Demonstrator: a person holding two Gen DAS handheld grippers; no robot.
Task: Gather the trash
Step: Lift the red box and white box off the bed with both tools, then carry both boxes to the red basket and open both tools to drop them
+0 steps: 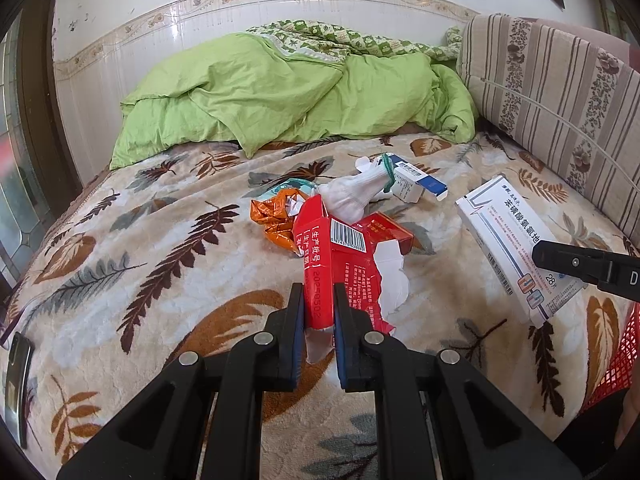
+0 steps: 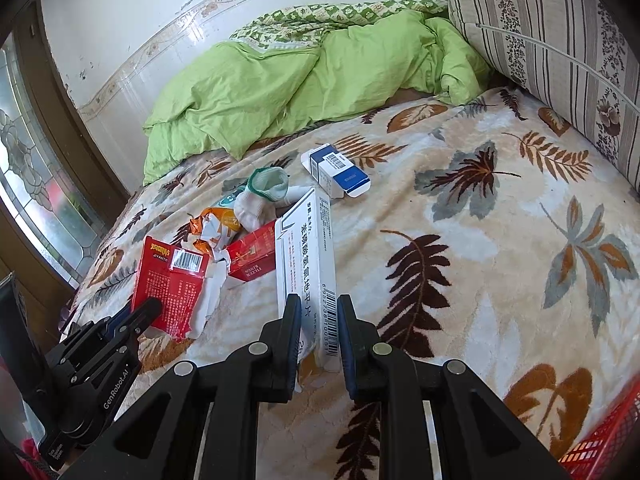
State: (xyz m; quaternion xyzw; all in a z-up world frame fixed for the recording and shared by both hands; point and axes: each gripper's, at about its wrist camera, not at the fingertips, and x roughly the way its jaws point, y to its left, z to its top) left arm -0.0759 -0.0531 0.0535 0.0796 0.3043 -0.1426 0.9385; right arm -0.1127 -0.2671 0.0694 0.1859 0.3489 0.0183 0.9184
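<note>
- The left tongs point(image 1: 319, 304) were clenched on a torn, flattened red cardboard packet with a barcode point(image 1: 340, 256), gripping its near end while the rest stretched away over the bed.
- The right tongs point(image 2: 319, 316) were clenched on the near end of a long white cardboard medicine box with blue print point(image 2: 310, 256), to the right of the red packet.
- Both hovered over a plush cream bed blanket patterned with brown and grey leaves point(image 2: 460, 240).
- A red plastic mesh basket point(image 2: 604, 436) showed at the near right edge.
- Farther off lay a small red cigarette box point(image 2: 250, 258), a crumpled orange foil wrapper point(image 1: 276, 220), a white sock with a green cuff point(image 2: 262, 200) and a white-and-blue small carton point(image 2: 338, 170).
- A rumpled green quilt point(image 1: 288, 92) lay at the far end, with a striped floral cushion point(image 1: 560, 92) on the right.
</note>
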